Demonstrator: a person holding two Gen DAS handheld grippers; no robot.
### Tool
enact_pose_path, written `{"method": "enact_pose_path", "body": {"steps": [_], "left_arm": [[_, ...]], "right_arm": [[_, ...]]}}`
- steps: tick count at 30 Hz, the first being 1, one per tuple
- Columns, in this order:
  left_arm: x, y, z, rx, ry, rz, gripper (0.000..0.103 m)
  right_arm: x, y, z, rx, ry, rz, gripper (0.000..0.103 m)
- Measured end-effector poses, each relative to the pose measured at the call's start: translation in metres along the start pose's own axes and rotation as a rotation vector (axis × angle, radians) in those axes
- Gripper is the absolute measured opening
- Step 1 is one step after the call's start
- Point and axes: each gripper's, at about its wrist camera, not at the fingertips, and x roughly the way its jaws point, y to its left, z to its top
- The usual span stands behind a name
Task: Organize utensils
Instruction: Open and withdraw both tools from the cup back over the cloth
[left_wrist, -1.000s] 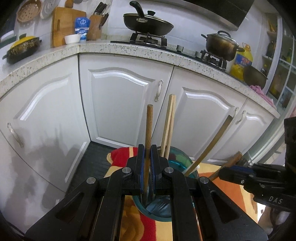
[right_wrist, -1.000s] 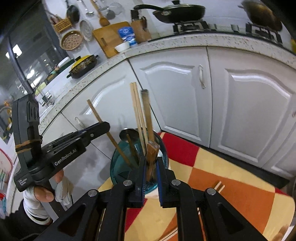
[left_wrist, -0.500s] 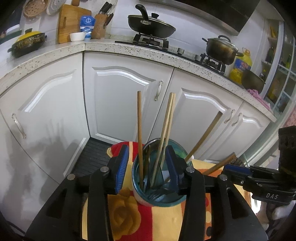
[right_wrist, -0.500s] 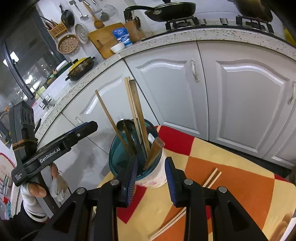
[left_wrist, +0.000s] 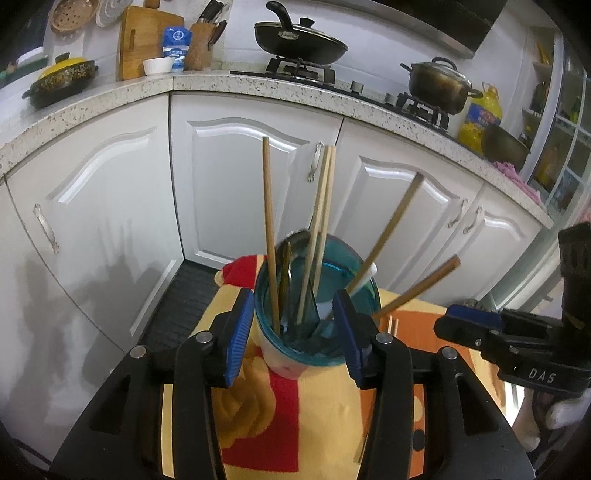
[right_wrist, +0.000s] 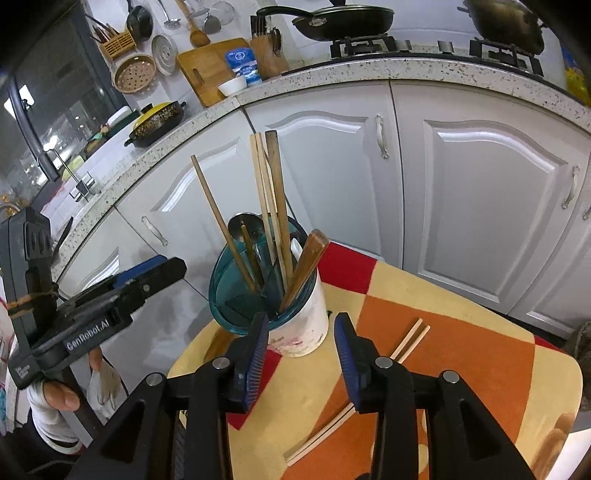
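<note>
A white utensil holder with a teal rim (left_wrist: 369, 295) (right_wrist: 306, 325) stands on a small table with a red, yellow and orange cloth (right_wrist: 461, 354). It holds several wooden sticks, chopsticks (left_wrist: 321, 206) (right_wrist: 264, 192), a metal spoon and a wooden-handled utensil (right_wrist: 306, 266). My left gripper (left_wrist: 295, 325) is open and empty, its jaws on either side of the holder. My right gripper (right_wrist: 299, 354) is open and empty, just in front of the holder. A loose pair of chopsticks (right_wrist: 410, 339) lies on the cloth to the right.
White kitchen cabinets (right_wrist: 480, 192) and a speckled counter (left_wrist: 258, 85) curve behind the table. Pans sit on the stove (left_wrist: 299, 37). A cutting board and knife block (right_wrist: 269, 55) stand on the counter. The table edge drops to a dark floor (left_wrist: 181, 295) at left.
Both grippers opened and let go of the wooden utensils, which now stand in the holder. Both have pulled back from the holder.
</note>
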Motion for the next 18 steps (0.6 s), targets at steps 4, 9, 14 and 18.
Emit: {"method": "enact_pose_path", "body": {"steps": [4, 9, 14, 18], "left_arm": [[-0.002, -0.006, -0.006, 0.019, -0.003, 0.014, 0.043], [-0.005, -0.01, -0.014, 0.036, -0.002, 0.025, 0.043], [-0.008, -0.013, -0.021, 0.047, -0.001, 0.033, 0.043], [-0.009, -0.015, -0.026, 0.054, 0.004, 0.033, 0.043]], "right_arm": [[-0.003, 0.001, -0.003, -0.003, -0.001, -0.01, 0.036], [-0.005, 0.001, -0.008, -0.003, -0.001, -0.028, 0.038], [-0.006, 0.002, -0.012, -0.001, 0.004, -0.035, 0.039], [-0.008, 0.003, -0.016, -0.006, 0.009, -0.043, 0.04]]}}
